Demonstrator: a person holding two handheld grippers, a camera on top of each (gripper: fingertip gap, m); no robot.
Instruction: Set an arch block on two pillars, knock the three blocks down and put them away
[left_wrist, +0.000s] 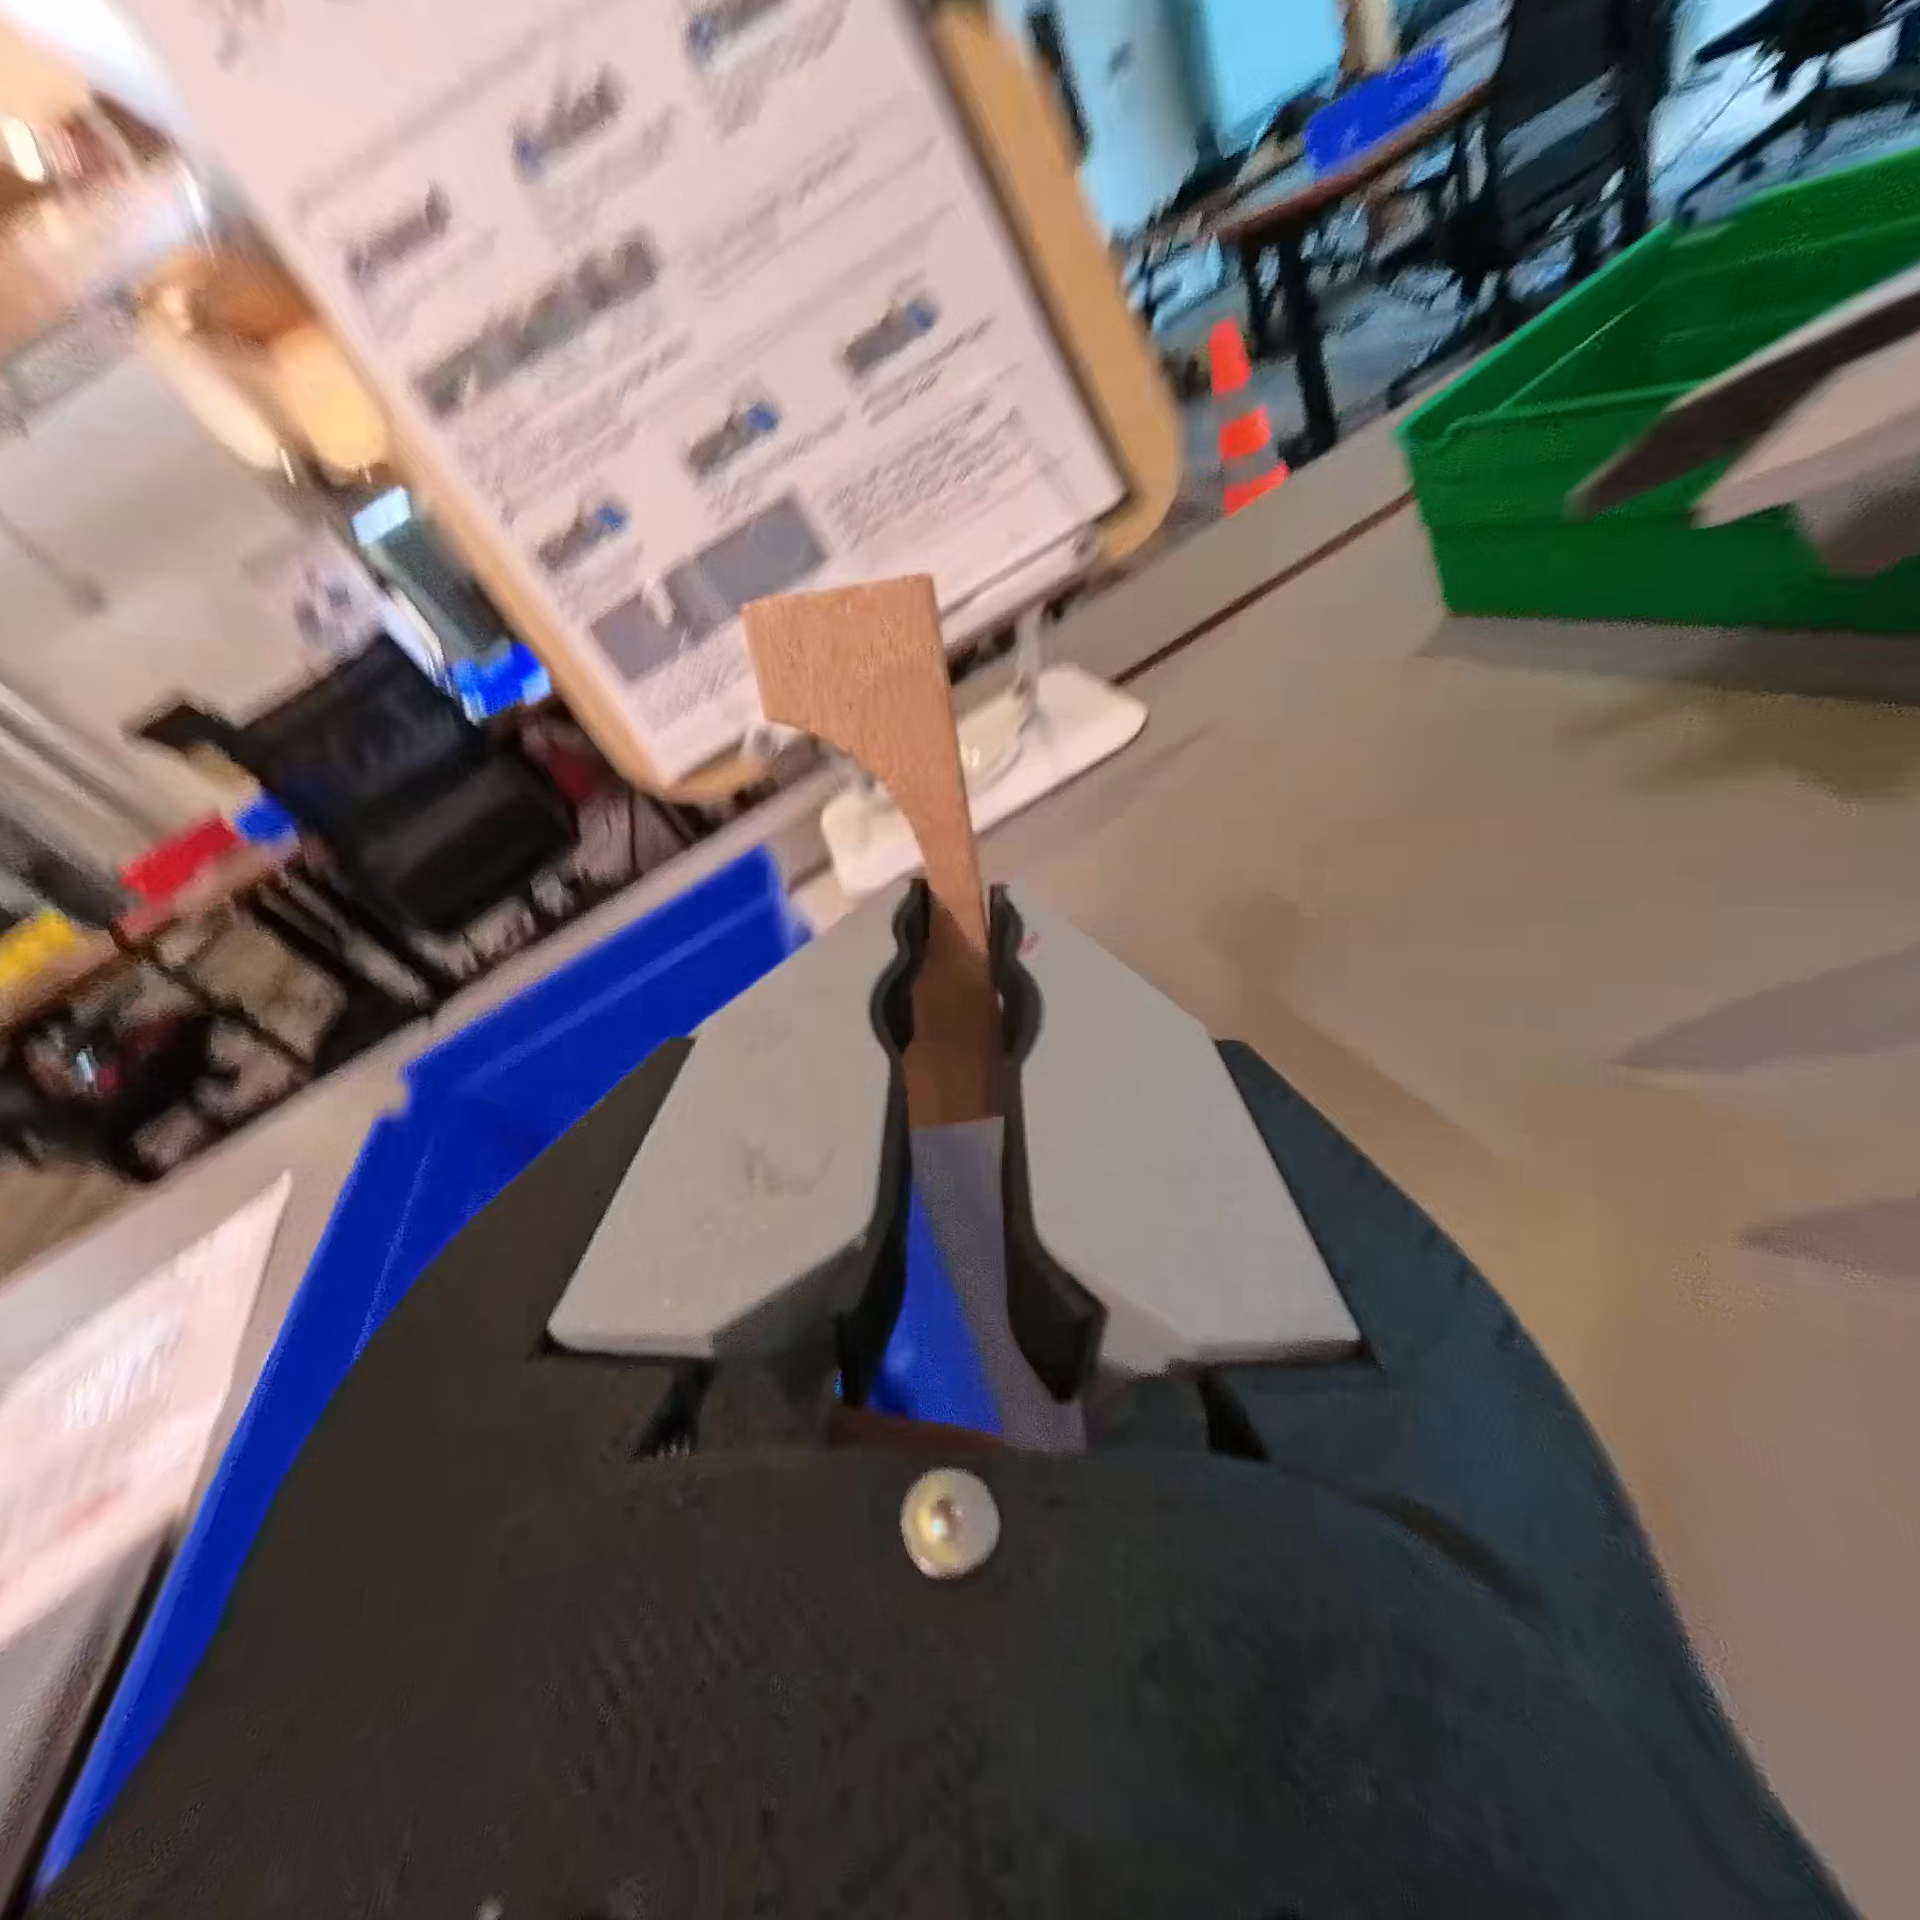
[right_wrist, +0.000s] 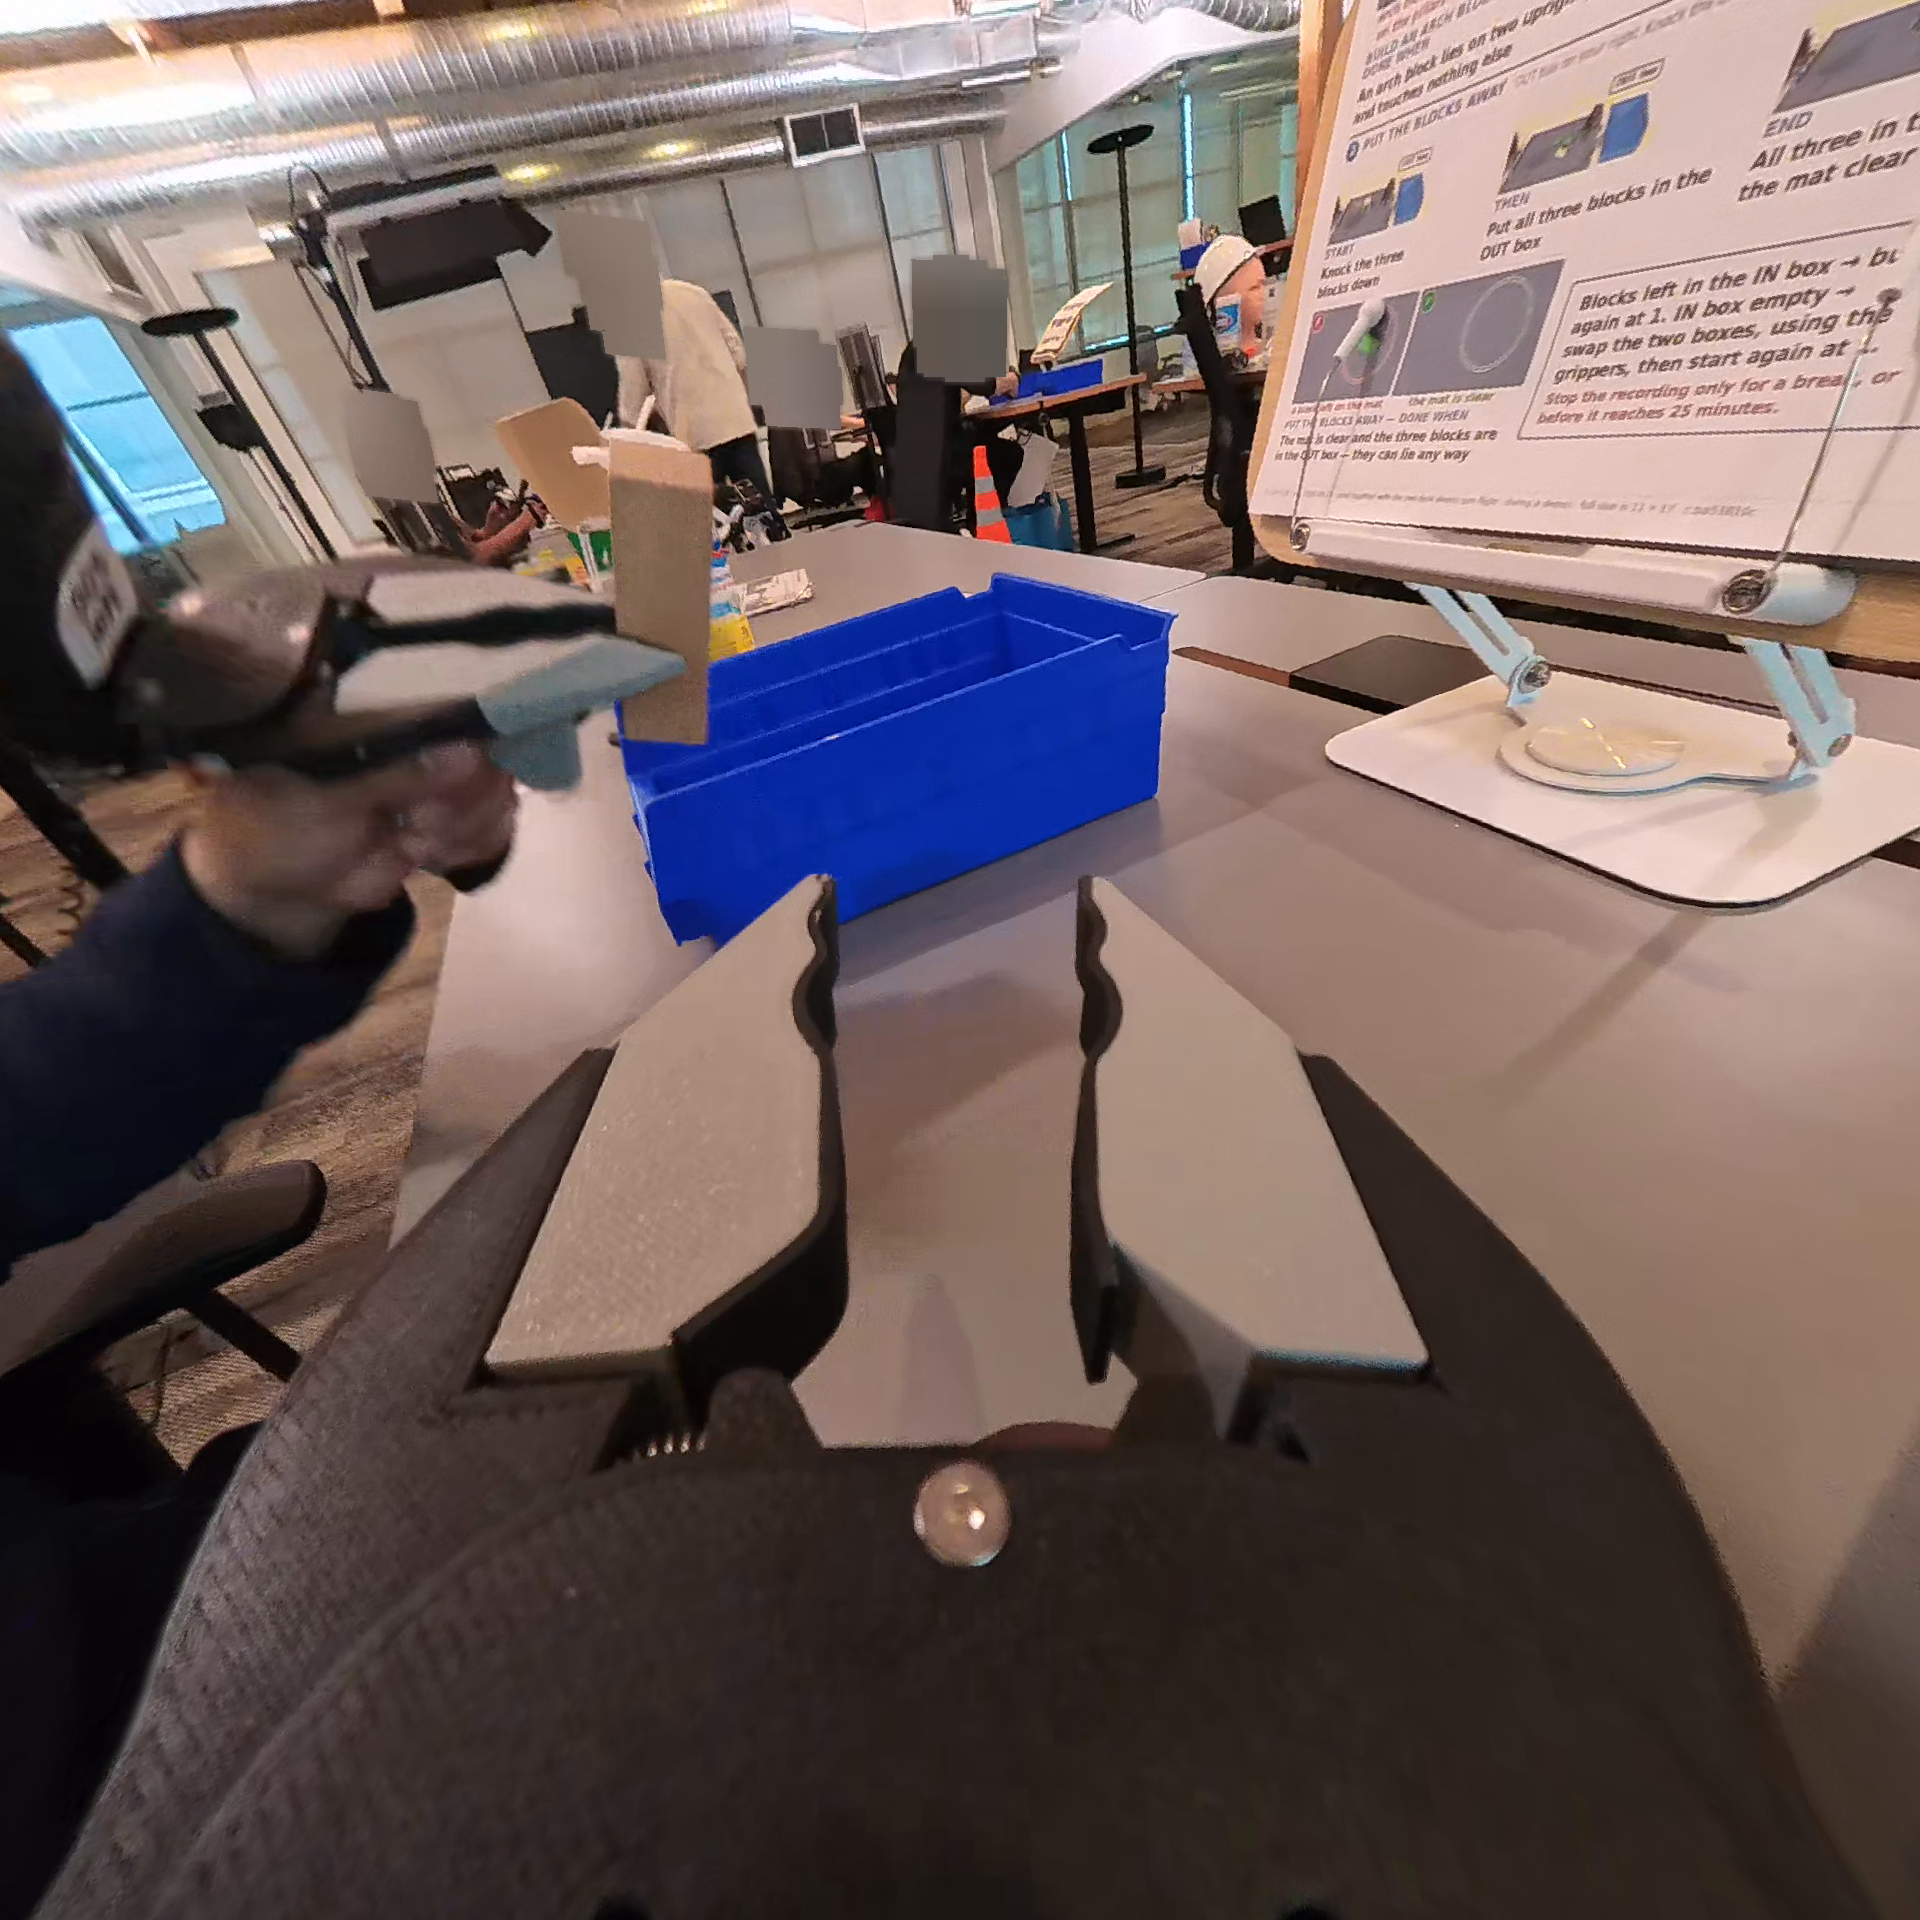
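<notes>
My left gripper (left_wrist: 954, 902) has its jaws clenched on the wooden arch block (left_wrist: 868, 691), held up in the air above the near end of the blue bin (right_wrist: 904, 727) (picture's blurry). My right gripper (right_wrist: 954, 914) hangs with jaws released over the grey desk (right_wrist: 1455, 1091).

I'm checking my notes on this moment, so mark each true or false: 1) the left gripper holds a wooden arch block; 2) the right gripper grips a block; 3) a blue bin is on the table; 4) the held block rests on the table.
1) True: the left gripper is clamped on the arch block.
2) False: the right gripper is open and empty.
3) True: the blue bin stands on the table.
4) False: it is held in the air.
</notes>
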